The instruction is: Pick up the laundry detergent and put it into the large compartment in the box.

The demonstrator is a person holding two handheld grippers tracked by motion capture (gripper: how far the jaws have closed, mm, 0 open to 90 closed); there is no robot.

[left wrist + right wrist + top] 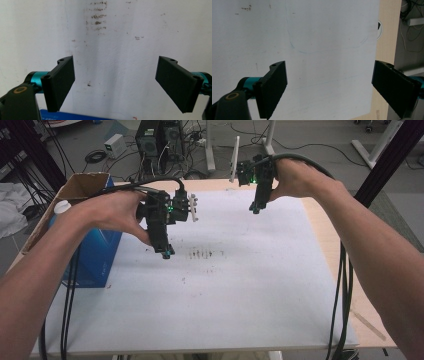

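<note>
Both tongs hang above the white-sheeted counter (240, 290) with nothing in them. The left tongs (167, 254) — held at about nine o'clock in the high view — point down, and the left gripper view shows their jaws spread wide over bare sheet near a patch of dark smudges (97, 16). The right tongs (256, 210), up at about one o'clock near the counter's far edge, also gape wide and empty. A blue cardboard box (95, 255) stands at the counter's left edge, just beside the left hand (112, 212).
</note>
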